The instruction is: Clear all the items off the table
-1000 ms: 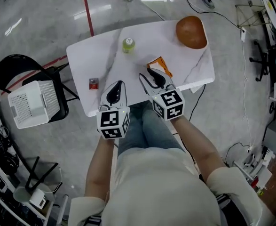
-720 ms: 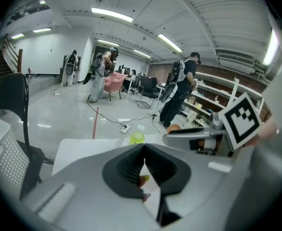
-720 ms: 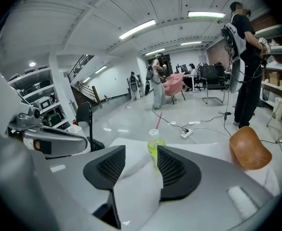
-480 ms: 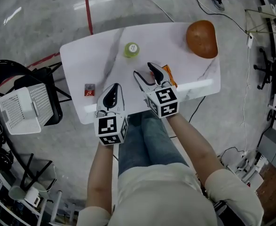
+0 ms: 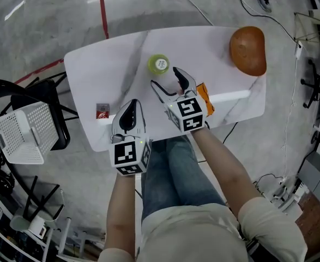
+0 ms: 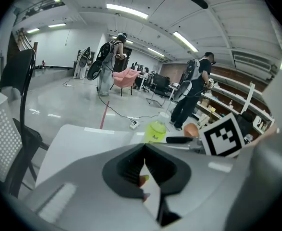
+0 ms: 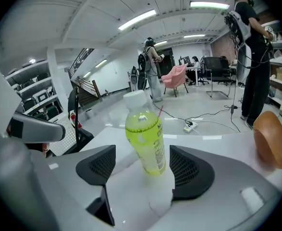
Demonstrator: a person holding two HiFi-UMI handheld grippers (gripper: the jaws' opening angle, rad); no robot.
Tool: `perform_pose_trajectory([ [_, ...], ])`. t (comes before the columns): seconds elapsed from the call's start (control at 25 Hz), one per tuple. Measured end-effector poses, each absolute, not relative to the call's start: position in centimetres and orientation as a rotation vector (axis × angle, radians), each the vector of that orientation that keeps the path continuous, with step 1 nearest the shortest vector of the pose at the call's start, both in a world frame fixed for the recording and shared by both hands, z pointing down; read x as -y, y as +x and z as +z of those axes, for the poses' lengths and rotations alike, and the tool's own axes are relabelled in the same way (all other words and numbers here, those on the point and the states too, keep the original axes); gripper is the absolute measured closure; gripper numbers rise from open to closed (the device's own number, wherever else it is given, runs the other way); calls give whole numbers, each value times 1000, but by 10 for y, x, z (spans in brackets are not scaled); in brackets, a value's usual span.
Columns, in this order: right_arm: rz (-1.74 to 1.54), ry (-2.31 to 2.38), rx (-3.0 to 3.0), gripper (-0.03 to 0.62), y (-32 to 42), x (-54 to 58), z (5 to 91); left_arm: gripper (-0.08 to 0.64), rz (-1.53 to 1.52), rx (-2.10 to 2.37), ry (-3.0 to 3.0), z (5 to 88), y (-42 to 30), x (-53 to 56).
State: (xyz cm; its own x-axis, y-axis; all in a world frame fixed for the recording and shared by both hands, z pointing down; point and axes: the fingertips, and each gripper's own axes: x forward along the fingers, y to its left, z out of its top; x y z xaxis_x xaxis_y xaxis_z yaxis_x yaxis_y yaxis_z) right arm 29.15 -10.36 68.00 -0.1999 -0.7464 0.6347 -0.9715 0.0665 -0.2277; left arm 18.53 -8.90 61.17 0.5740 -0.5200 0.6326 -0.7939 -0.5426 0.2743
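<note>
A yellow-green bottle (image 5: pixel 158 64) with a white cap stands upright on the white marble table (image 5: pixel 105 72). My right gripper (image 5: pixel 166 81) is open just short of it. Its jaws have just been opening. In the right gripper view the bottle (image 7: pixel 146 139) stands in line with the gap of the right gripper (image 7: pixel 144 166), and neither pad touches it. An orange packet (image 5: pixel 206 98) lies beside the right gripper. My left gripper (image 5: pixel 129 113) hangs shut over the table's near edge, close to a small red packet (image 5: pixel 102 111). In the left gripper view the left gripper (image 6: pixel 144 148) holds nothing.
A brown rounded bowl (image 5: pixel 248 50) sits at the table's far right corner. A white perforated basket (image 5: pixel 17 133) rests on a black chair (image 5: pixel 37 91) left of the table. Cables cross the floor beyond the table. People stand far off in the room.
Both grippers have come down and forward over the table. The right jaws have spread wider, with the bottle now just ahead of them. The left jaws stay shut.
</note>
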Motion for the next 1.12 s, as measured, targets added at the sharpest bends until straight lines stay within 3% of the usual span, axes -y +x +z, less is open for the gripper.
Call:
perform_pose_trajectory([
  [0.36, 869, 1674, 2019, 201, 289, 133, 721, 551, 677, 1060, 2230, 641, 181, 104],
  [0.88, 804, 1677, 2016, 202, 288, 155, 757, 551, 701, 1050, 2194, 678, 179, 110],
  [1.12, 773, 1676, 2016, 240, 287, 160, 760, 551, 695, 1048, 2188, 681, 178, 112],
])
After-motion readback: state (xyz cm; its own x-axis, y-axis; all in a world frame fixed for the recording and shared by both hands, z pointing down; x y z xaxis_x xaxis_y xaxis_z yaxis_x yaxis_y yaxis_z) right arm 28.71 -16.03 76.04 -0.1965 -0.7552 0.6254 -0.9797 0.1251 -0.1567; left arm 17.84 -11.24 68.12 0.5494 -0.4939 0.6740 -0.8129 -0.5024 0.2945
